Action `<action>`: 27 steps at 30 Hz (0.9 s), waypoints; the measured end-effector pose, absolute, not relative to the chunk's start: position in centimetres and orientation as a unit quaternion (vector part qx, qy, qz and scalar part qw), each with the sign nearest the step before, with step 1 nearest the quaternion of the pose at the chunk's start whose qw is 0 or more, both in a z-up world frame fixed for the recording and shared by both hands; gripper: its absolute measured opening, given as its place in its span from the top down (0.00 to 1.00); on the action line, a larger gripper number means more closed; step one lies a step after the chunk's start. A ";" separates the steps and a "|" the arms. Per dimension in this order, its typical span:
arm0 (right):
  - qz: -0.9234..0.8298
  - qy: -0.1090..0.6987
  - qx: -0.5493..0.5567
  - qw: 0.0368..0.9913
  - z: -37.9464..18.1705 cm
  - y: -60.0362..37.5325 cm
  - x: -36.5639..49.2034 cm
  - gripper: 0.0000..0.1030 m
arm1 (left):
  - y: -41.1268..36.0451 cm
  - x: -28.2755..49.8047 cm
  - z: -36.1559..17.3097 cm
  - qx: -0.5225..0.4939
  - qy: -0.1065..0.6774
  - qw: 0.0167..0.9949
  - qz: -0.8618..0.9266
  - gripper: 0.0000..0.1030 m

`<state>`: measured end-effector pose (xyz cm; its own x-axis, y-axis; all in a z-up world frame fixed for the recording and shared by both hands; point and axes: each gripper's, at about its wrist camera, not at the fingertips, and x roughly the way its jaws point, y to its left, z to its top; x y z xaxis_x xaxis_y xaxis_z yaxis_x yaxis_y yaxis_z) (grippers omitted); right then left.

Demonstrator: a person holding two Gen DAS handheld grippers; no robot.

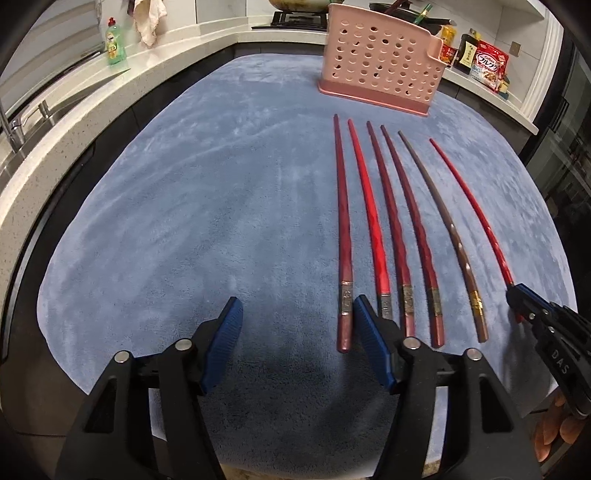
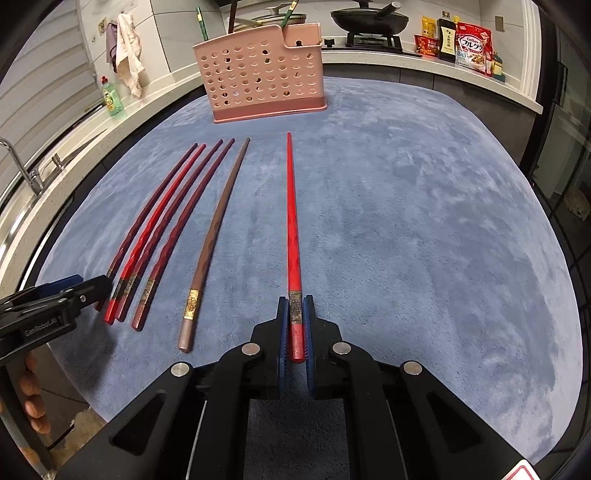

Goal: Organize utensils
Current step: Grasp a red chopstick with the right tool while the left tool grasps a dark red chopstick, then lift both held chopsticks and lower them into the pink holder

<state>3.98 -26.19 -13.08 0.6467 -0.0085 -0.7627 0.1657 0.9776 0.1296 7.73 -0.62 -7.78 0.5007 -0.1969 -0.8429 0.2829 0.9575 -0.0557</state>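
Several red and brown chopsticks lie side by side on a blue mat (image 1: 184,206). My right gripper (image 2: 295,310) is shut on the thick end of the rightmost bright red chopstick (image 2: 291,221), which lies flat pointing away; it also shows in the left wrist view (image 1: 476,206). My left gripper (image 1: 297,314) is open and empty, low over the mat just left of the leftmost dark red chopstick (image 1: 343,229). A brown chopstick (image 2: 214,236) lies next to the held one. A pink perforated utensil holder (image 2: 262,74) stands at the far edge of the mat (image 2: 406,221).
A white counter (image 1: 55,122) wraps the mat with a sink tap (image 2: 18,166) and green soap bottle (image 1: 115,42) at left. A stove with a pan (image 2: 369,20) and food packets (image 2: 472,44) stand at the back right.
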 end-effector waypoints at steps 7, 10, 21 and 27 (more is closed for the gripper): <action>-0.048 0.417 0.095 0.903 -13.2 -26.2 3.9 0.93 | -0.9 7.6 -7.8 0.059 0.476 0.867 -0.135 0.62; -0.048 0.417 0.096 0.903 -13.2 -26.3 3.9 0.93 | -0.8 7.6 -7.7 0.057 0.476 0.867 -0.137 0.75; -0.048 0.417 0.103 0.902 -12.7 -26.4 3.4 0.93 | -0.3 7.6 -7.0 0.043 0.478 0.865 -0.145 0.91; -0.047 0.396 0.109 0.910 -10.5 -27.0 2.6 0.93 | 0.6 7.7 -5.0 0.026 0.467 0.872 -0.143 0.92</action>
